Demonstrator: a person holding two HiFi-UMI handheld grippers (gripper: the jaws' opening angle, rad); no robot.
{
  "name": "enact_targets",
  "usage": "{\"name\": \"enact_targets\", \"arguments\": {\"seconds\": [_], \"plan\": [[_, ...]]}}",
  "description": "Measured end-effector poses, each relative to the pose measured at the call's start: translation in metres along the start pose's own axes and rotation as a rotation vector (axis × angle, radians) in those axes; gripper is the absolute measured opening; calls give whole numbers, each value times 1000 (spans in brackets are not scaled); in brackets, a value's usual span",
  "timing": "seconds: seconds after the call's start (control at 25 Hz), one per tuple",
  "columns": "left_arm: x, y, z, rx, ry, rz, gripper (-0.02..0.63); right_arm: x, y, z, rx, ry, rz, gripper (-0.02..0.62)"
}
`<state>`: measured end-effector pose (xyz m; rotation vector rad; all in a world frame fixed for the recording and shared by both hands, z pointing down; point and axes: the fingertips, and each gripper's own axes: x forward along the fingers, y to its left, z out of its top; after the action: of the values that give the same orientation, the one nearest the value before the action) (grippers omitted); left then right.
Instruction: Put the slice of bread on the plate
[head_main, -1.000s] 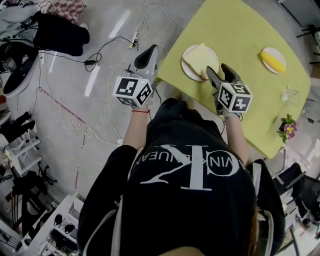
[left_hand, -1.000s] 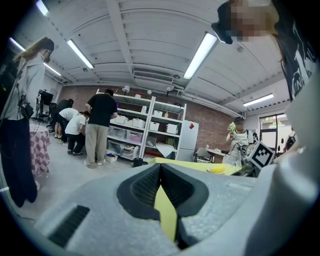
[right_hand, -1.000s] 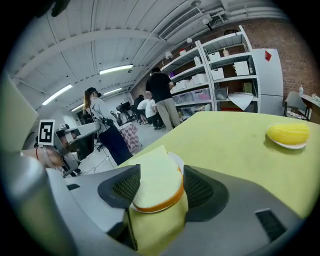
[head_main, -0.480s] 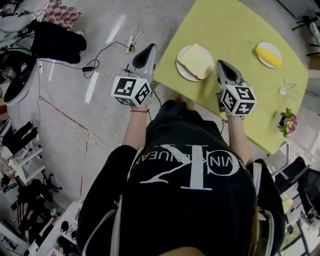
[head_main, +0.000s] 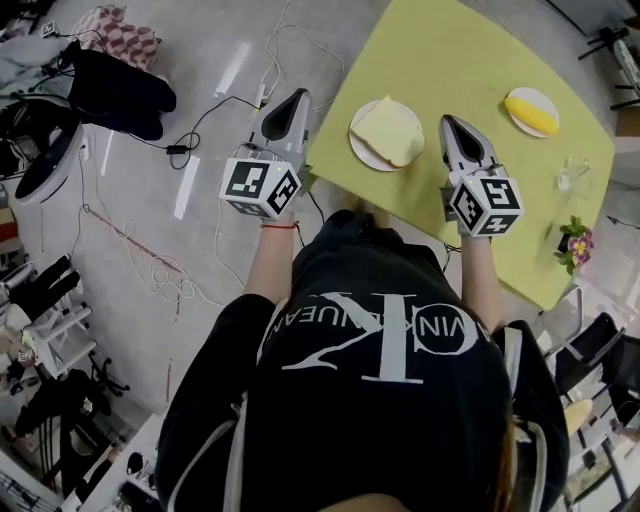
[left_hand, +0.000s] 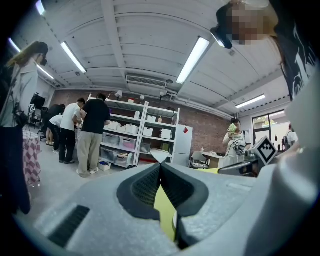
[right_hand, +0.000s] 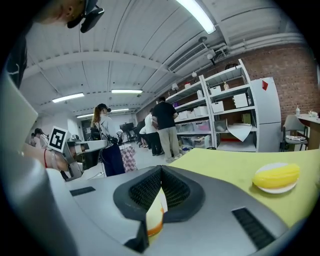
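Head view caught the pale square slice of bread on the round white plate on the yellow-green desk; the gripper views showed, close-up, fingers of left gripper and right gripper pressed together, empty.

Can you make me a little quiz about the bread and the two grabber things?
1. True or false: the bread slice lies on the white plate.
2. What colour is the table? A red, B yellow-green, C blue.
3. Fill in: the jaws of the right gripper are ____ (open or shut).
Key: 1 true; 2 B; 3 shut.
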<state>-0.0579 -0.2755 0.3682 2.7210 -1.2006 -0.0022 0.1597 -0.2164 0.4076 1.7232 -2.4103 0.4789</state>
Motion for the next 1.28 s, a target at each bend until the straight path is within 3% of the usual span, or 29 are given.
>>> {"name": "enact_targets", "arguments": {"seconds": [0.48, 0.8, 1.28], "plan": [[-13, 10, 44, 29, -66, 5, 11, -6, 25, 50, -34, -113, 19, 2], [-4, 2, 48, 48, -95, 6, 11, -13, 6, 57, -41, -153, 18, 2], [-8, 14, 75, 70, -142, 20, 11, -8, 11, 81, -59, -199, 24, 2]]}}
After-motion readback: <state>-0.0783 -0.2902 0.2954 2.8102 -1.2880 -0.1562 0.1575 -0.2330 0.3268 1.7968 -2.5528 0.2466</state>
